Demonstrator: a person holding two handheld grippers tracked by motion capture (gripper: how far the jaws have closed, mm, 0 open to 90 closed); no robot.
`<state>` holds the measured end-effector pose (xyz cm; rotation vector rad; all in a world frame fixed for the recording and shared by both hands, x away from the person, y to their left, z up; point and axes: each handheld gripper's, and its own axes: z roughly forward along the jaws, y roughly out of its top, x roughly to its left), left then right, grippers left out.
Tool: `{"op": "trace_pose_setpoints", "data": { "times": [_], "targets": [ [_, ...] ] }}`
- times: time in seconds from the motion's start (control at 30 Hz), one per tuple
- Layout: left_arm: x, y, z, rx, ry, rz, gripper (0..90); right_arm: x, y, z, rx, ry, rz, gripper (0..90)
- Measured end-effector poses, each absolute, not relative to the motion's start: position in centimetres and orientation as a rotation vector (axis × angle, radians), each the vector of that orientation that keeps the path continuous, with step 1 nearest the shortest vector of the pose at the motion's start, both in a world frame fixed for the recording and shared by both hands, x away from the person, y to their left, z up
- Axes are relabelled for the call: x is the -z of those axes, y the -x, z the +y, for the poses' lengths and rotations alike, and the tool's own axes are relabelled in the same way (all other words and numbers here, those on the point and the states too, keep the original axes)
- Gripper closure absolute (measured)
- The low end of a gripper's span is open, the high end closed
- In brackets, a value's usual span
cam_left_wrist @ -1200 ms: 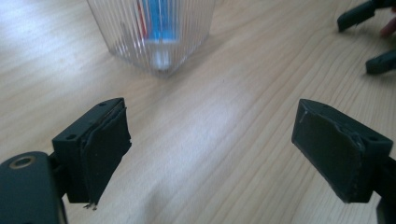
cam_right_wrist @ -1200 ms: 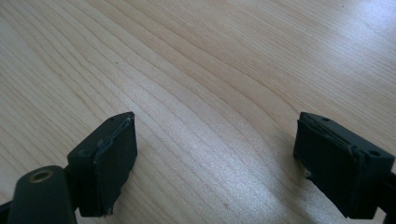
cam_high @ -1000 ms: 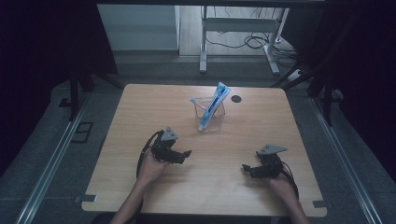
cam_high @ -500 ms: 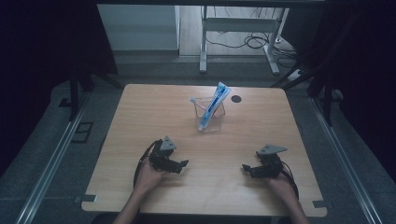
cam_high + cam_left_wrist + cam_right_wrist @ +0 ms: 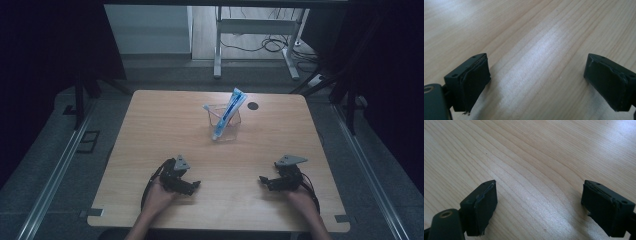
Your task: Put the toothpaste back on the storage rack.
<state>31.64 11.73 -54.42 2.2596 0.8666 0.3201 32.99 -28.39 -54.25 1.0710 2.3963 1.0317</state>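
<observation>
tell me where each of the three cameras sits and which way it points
High view: fixed above the person's side, looking forward and down on the wooden table; forearms, hands, the left hand-held gripper and right hand-held gripper show, with a clear cup holding a toothpaste tube.
Left gripper view: rides the left hand-held gripper, looking down along its spread jaws at bare wood.
Right gripper view: rides the right hand-held gripper, likewise, jaws spread.
Shared: both gripper views show the same wood-grain tabletop.

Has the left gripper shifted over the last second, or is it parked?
Yes. The left gripper has pulled back toward the person's edge of the table, widening its gap from the clear cup, which has stayed put.
</observation>
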Motion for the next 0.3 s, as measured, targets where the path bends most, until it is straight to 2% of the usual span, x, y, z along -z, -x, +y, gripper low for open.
{"op": "trace_pose_setpoints", "data": {
  "times": [0.3],
  "targets": [
    [54.45, -31.31, 12.15, -0.309, -2.26, 0.88, 5.7, 54.26, -32.98, -28.39, -1.032, -1.072, 2.396, 13.5]
  ]
}}
